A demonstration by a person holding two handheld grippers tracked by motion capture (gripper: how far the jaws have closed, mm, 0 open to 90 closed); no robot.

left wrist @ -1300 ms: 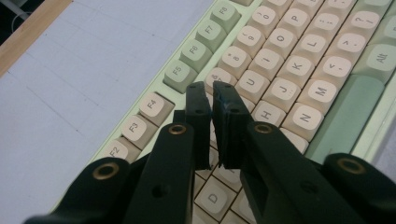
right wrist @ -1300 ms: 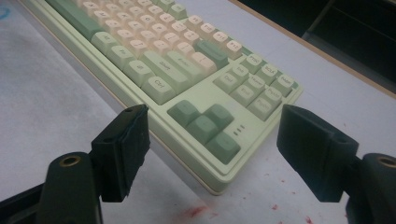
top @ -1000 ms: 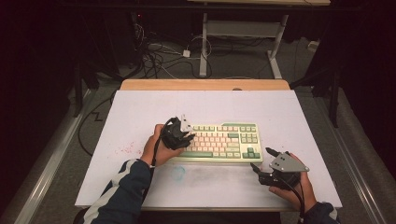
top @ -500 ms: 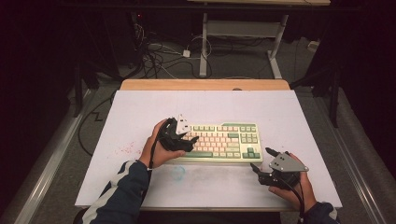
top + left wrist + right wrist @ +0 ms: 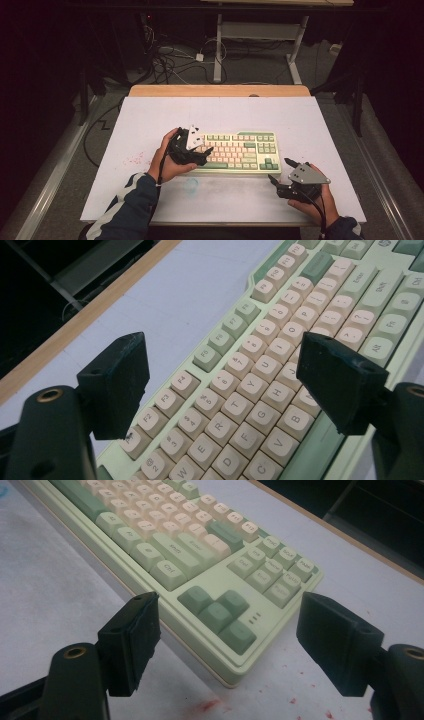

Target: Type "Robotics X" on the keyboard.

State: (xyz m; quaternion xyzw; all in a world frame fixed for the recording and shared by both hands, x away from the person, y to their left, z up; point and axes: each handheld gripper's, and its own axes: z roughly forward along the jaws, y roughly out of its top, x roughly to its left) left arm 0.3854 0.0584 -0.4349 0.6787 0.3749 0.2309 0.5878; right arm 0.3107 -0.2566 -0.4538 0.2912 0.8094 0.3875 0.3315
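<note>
High view: left gripper (image 5: 200,150) over the keyboard (image 5: 242,151), left end, jaws just opened, nothing gripped. Left gripper view: spread wide above the letter keys, so probably released. Right gripper view: right gripper (image 5: 227,635) open, empty, near the keyboard's arrow-key corner.

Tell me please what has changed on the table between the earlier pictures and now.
The left claw over the keyboard has just been opening; its jaws now stand wide apart above the letter keys, and nothing is between them. The left hand barely shifted. The keyboard stayed where it was on the white table, and the right claw kept its place near the keyboard's right corner, jaws apart.
</note>
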